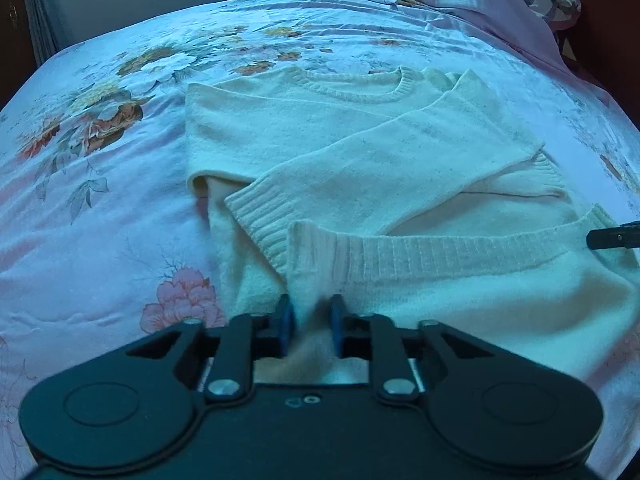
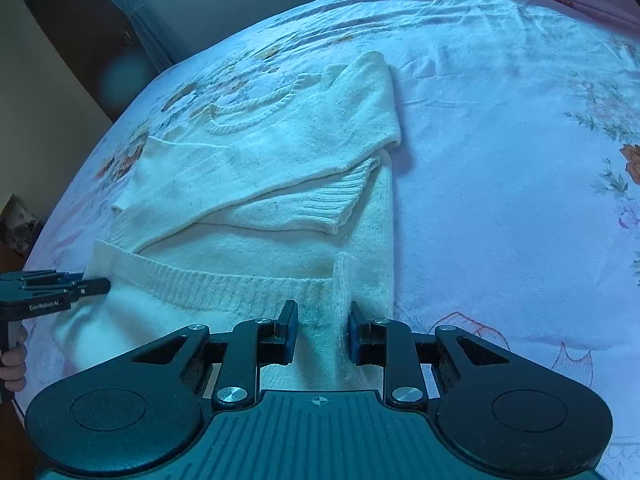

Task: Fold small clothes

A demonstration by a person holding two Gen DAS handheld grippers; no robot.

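Under both tongs, sweater (image 1: 360, 148) hem w/ grip hidden.

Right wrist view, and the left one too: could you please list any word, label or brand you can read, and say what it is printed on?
"GenRobot.AI": white print on the side of the left gripper, seen in the right wrist view; the letters are small and slightly blurred, so this reading is approximate.
No readable text on the white sweater, the floral bedsheet or the right gripper.
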